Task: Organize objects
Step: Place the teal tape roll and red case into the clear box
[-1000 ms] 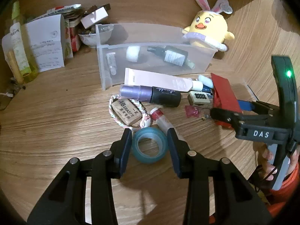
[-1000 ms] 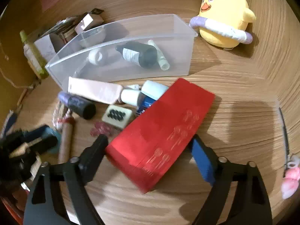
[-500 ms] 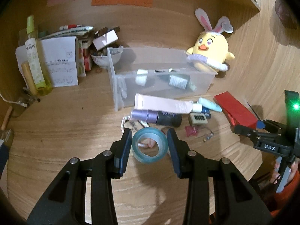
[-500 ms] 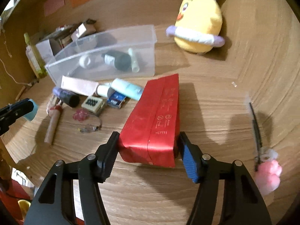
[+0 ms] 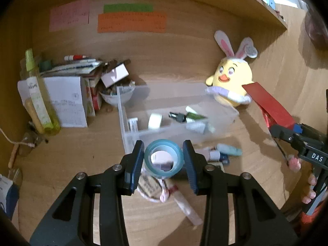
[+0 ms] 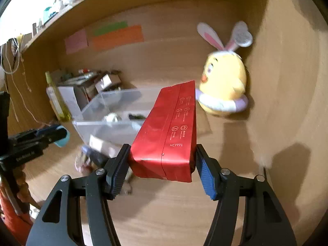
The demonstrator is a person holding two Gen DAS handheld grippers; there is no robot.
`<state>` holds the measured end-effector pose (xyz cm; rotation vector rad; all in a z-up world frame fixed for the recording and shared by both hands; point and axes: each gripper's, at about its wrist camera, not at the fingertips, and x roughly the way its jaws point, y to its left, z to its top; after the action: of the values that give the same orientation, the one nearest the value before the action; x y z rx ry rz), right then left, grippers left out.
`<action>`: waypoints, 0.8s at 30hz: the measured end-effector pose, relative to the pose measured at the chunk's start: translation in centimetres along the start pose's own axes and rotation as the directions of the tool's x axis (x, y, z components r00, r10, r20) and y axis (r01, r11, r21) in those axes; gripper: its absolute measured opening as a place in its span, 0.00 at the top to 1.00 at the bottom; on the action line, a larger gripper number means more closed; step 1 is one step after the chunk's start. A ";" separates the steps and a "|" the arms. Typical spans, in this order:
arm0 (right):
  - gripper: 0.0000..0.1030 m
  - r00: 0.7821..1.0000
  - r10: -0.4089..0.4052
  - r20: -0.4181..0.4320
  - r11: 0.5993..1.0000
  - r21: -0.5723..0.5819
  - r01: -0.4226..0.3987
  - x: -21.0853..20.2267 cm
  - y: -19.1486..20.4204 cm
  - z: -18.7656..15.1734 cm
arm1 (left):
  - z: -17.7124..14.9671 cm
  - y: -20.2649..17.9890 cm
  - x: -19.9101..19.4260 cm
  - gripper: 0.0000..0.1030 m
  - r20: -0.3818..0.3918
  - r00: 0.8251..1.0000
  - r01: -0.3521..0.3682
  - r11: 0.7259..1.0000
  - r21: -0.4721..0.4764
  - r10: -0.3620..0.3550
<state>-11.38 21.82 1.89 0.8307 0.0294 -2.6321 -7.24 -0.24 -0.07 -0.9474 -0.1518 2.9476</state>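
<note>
In the left wrist view my left gripper is shut on a teal roll of tape, held above the wooden desk in front of a clear plastic bin. The bin holds a dark bottle, a white roll and small tubes. In the right wrist view my right gripper is shut on a long red box, lifted off the desk and pointing toward the bin. The red box and the right gripper show at the right of the left view; the left gripper shows at the left of the right view.
A yellow bunny-eared plush sits behind the bin's right end. Tubes, a purple bottle and a rope tag lie on the desk in front of the bin. Boxes, a bowl and a green bottle crowd the back left corner.
Both grippers have risen from the desk, the left with the tape roll, the right with the red box. The right jaws closed on the box, which was resting between them a second ago.
</note>
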 end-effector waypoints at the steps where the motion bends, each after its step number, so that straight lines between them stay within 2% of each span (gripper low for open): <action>1: 0.43 1.000 0.010 0.004 1.000 -0.003 -0.010 0.4 0.1 0.6 | 0.4 0.1 0.1 0.62 0.004 1.000 -0.001 1.000 -0.003 0.001; 8: 0.43 0.993 0.109 -0.038 0.994 -0.012 -0.110 5.1 0.8 4.6 | 3.6 1.1 2.8 0.62 -0.013 1.000 -0.005 1.000 -0.019 0.005; 15: 0.43 0.970 0.168 -0.176 0.985 -0.008 -0.172 11.9 1.4 6.6 | 5.1 1.8 7.8 0.62 -0.115 0.993 -0.014 1.000 -0.011 0.013; 19: 0.43 0.963 0.133 -0.236 0.989 -0.025 -0.143 14.9 1.5 6.9 | 5.3 1.9 9.7 0.62 -0.150 0.988 -0.020 1.000 -0.003 0.019; 24: 0.43 0.951 0.097 -0.293 0.990 -0.068 -0.122 16.6 1.4 6.2 | 5.2 2.0 11.2 0.62 -0.179 0.984 -0.019 1.000 0.004 0.019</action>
<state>-26.81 13.86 -2.11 1.1455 0.1671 -2.3683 -19.38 -1.89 -2.53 -1.2132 -0.1330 2.8587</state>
